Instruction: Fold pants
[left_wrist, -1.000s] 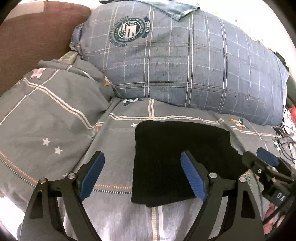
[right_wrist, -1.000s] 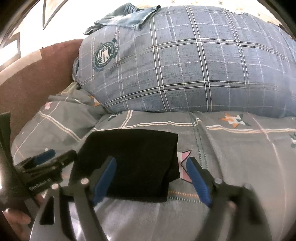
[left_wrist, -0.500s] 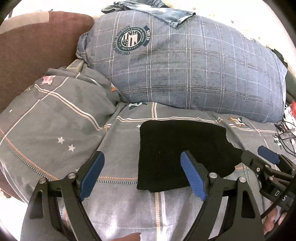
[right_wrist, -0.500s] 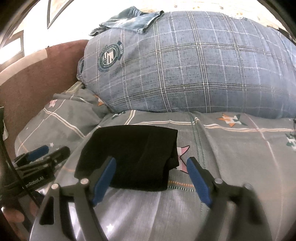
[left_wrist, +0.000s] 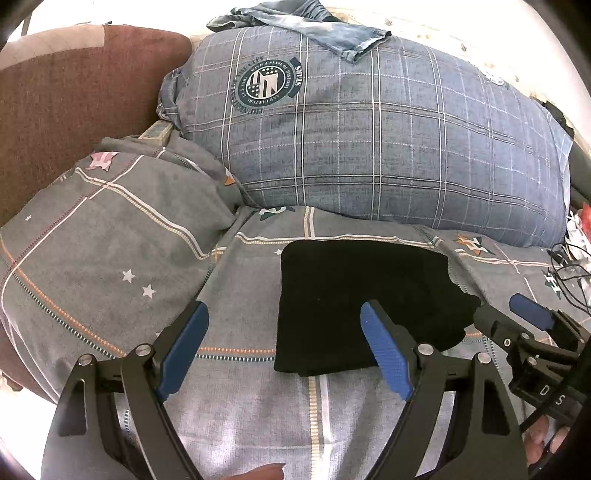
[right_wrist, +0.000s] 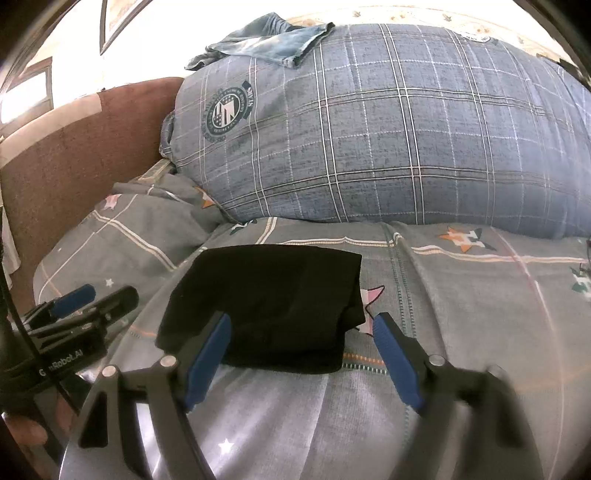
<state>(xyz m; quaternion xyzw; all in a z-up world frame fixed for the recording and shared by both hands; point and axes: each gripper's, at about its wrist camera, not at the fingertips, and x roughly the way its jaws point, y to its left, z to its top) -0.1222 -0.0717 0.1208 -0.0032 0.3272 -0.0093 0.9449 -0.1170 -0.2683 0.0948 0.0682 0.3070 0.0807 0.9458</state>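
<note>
While both grippers hang above the bed with nothing between their pads, the black pants lie folded into a compact, roughly rectangular bundle on the grey patterned bedsheet, just in front of the big blue plaid pillow. In the left wrist view the bundle looks slightly longer from its near edge towards the pillow than across, though the lens makes this hard to judge; its near edge is thick and runs crosswise, and its right side is uneven. The left gripper has its jaws spread wide, with the bundle's left edge lying below the gap. The right gripper also stands spread, the bundle's near right corner showing between its blue pads. A piece of denim rests on top of the pillow, and a brown headboard stands at the left.
</note>
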